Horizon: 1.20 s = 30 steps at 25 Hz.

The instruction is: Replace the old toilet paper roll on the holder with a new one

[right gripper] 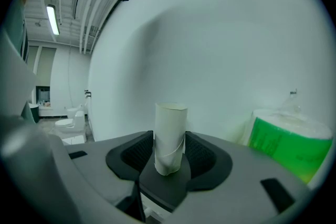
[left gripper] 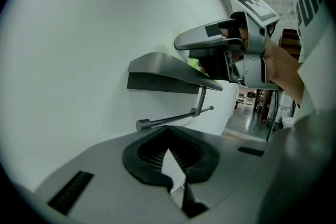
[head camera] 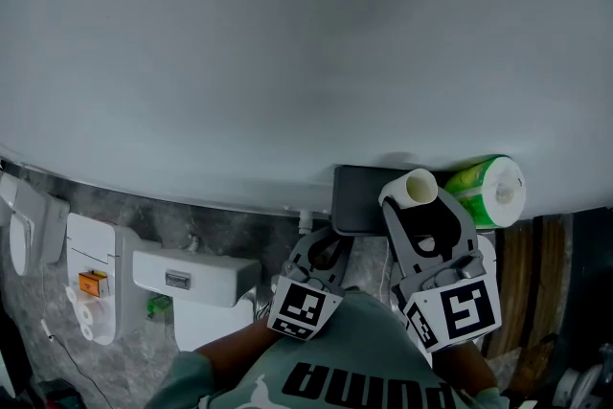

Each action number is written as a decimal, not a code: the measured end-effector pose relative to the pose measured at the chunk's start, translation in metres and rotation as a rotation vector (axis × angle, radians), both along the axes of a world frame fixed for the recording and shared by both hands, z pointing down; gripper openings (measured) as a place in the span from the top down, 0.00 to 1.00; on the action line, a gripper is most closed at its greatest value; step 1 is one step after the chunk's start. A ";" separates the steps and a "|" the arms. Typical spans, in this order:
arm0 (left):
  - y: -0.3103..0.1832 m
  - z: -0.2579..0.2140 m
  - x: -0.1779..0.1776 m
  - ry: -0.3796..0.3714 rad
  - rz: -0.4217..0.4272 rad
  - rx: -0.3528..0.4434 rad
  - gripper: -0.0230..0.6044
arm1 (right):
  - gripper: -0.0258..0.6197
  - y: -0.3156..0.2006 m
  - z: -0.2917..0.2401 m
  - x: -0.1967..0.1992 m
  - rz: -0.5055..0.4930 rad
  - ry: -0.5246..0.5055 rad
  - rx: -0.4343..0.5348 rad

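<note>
Two hand-held grippers: both are raised to the toilet paper holder (head camera: 359, 201) on the wall.
Right hand-held gripper (head camera: 420, 206): it is narrowed onto the empty cardboard tube (head camera: 410, 188), with the pads pressing the tube's sides. The tube stands upright between the jaws, its top past the fingertips.
Left hand-held gripper (head camera: 329, 244): the jaws are all but together, pinching a small white scrap (left gripper: 172, 168) that looks like paper.
Holder bar (left gripper: 173, 120): it is bare and sits under the shelf (left gripper: 168, 72). Its long axis runs level along the wall.
New roll (head camera: 490, 192): it is wrapped in green and sits just right of the holder, against the wall. Its core hole faces right, and its support is hidden.
Deciding relation: the new roll lies to the right of the right hand-held gripper, which is the nearer one. That gripper is occupied, so the tube likely has to go down first.
Containers: none is seen holding anything.
</note>
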<state>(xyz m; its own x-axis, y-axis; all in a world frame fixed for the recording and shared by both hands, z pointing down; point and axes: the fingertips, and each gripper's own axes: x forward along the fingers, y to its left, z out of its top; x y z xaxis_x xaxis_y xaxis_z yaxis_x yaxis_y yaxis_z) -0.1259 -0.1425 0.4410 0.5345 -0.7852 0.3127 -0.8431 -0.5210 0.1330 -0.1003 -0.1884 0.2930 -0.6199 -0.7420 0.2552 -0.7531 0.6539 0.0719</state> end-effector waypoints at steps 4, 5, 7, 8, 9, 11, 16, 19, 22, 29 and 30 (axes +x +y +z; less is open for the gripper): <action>0.004 -0.003 0.007 -0.008 0.025 0.012 0.96 | 0.65 0.005 -0.005 0.006 0.011 -0.037 0.000; 0.005 -0.004 0.010 -0.012 0.034 0.018 0.96 | 0.65 0.007 -0.006 0.009 0.018 -0.046 0.004; 0.007 -0.007 0.016 -0.020 0.054 0.029 0.96 | 0.65 0.011 -0.011 0.016 0.035 -0.059 0.016; 0.008 -0.008 0.020 -0.023 0.065 0.034 0.96 | 0.64 0.014 -0.013 0.020 0.042 -0.066 0.021; 0.009 -0.010 0.025 -0.025 0.076 0.039 0.96 | 0.64 0.017 -0.016 0.024 0.049 -0.072 0.028; 0.012 -0.015 0.035 -0.026 0.102 0.047 0.96 | 0.64 0.024 -0.022 0.034 0.065 -0.085 0.043; 0.017 -0.026 0.062 -0.021 0.172 0.067 0.96 | 0.61 0.041 -0.029 0.062 0.118 -0.106 0.065; 0.019 -0.029 0.081 -0.016 0.218 0.075 0.96 | 0.59 0.047 -0.028 0.082 0.157 -0.107 0.070; 0.023 -0.031 0.101 -0.014 0.266 0.087 0.96 | 0.56 0.052 -0.027 0.101 0.194 -0.102 0.076; 0.027 -0.034 0.133 -0.006 0.341 0.096 0.96 | 0.45 0.050 -0.022 0.135 0.270 -0.089 0.069; 0.026 -0.034 0.135 -0.007 0.344 0.102 0.96 | 0.43 0.048 -0.021 0.138 0.270 -0.095 0.063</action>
<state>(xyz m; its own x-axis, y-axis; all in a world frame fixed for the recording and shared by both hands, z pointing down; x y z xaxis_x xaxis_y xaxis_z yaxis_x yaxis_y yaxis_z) 0.0093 -0.1161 0.4067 0.7710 -0.5871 0.2468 -0.6169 -0.7847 0.0605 0.0377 -0.1399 0.2720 -0.4167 -0.8959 0.1539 -0.9047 0.4253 0.0263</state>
